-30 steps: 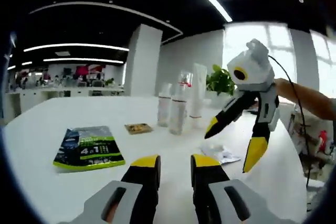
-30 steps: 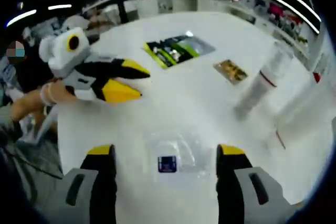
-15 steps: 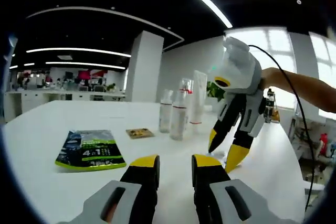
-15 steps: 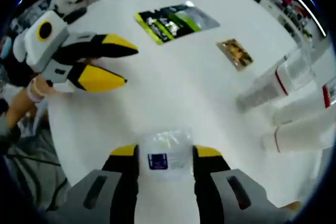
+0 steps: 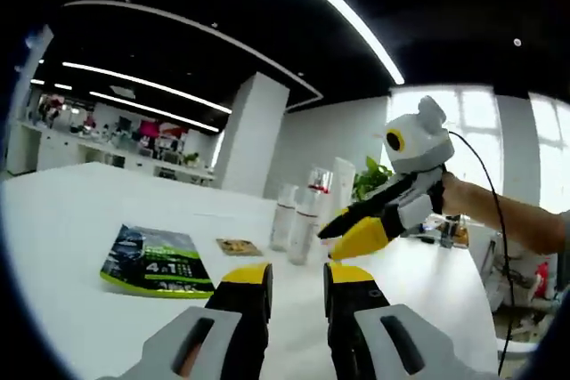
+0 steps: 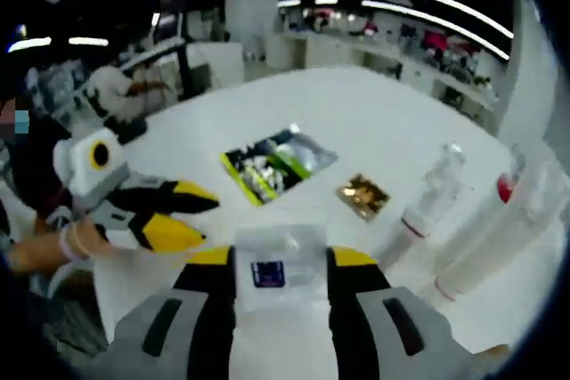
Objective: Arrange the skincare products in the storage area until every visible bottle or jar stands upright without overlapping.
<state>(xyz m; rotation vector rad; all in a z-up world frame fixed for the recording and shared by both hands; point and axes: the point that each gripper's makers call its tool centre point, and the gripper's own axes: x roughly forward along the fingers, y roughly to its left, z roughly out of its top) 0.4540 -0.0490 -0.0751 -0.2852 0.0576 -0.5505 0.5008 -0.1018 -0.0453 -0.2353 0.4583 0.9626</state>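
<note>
My right gripper (image 6: 280,264) is shut on a small clear sachet (image 6: 278,260) with a blue label, held above the white table (image 6: 374,122). From the left gripper view, the right gripper (image 5: 352,233) hangs over the table with its jaws close together. Several white and clear bottles (image 5: 298,215) and a tall white tube (image 5: 340,186) stand upright in a cluster behind it. The right gripper view shows a clear bottle (image 6: 435,189) and white tubes (image 6: 499,229) at the right. My left gripper (image 5: 296,278) is narrowly open and holds nothing; it also shows as the left gripper (image 6: 191,214) low at the left.
A green and black pouch (image 5: 156,260) (image 6: 276,162) lies flat on the table. A small gold sachet (image 5: 237,246) (image 6: 363,195) lies between the pouch and the bottles. A person's arm (image 5: 517,220) reaches in from the right. A potted plant (image 5: 367,180) stands behind the bottles.
My right gripper closed on the clear sachet lying on the table and lifted it clear of the surface. The left gripper kept its narrow gap.
</note>
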